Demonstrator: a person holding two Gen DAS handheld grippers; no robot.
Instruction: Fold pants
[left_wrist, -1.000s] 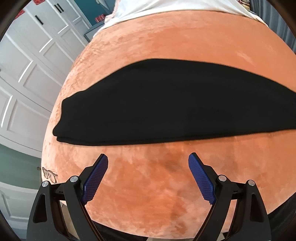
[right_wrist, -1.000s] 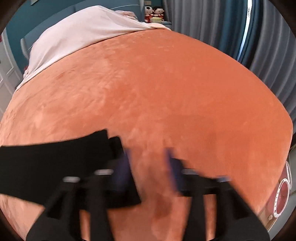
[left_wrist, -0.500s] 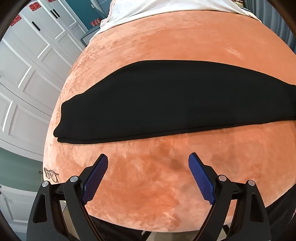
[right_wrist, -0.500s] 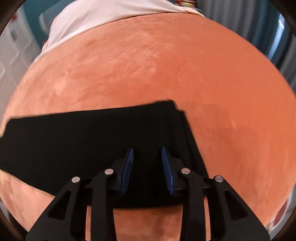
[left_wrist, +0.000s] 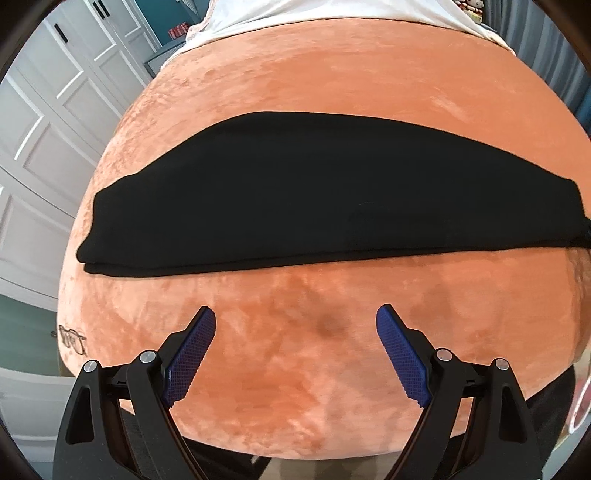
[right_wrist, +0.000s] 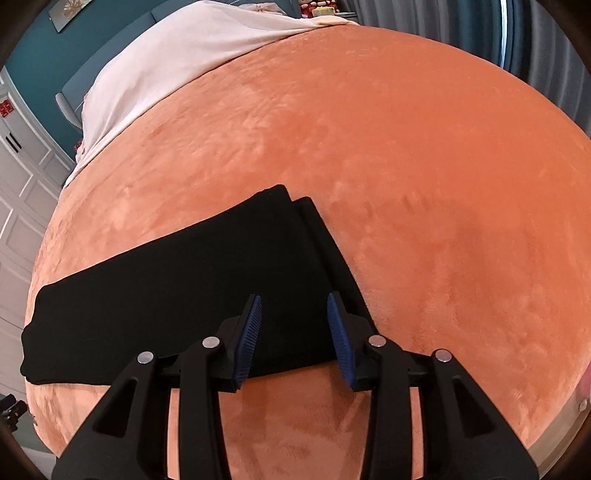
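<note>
Lay lengthwise-folded across the orange plush bedcover (left_wrist: 332, 66): black pants (left_wrist: 295, 206), a long strip. Seemed midway, the crosswise fold still to come. Hung over the strip's right end: right gripper (right_wrist: 294, 332), jaws opening, nothing pinched. Hovered short of the near edge: left gripper (left_wrist: 295, 354), spread wide, empty. Called for next, probably: pinching an end, carrying it over. Nothing blocking; eyeglasses (left_wrist: 72, 338) at the bed's left edge, white sheet (right_wrist: 177, 59) beyond.

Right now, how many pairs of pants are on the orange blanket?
1. The black pants lie folded lengthwise in a long strip across the orange blanket; their end sits beneath the right gripper. No others visible.
</note>
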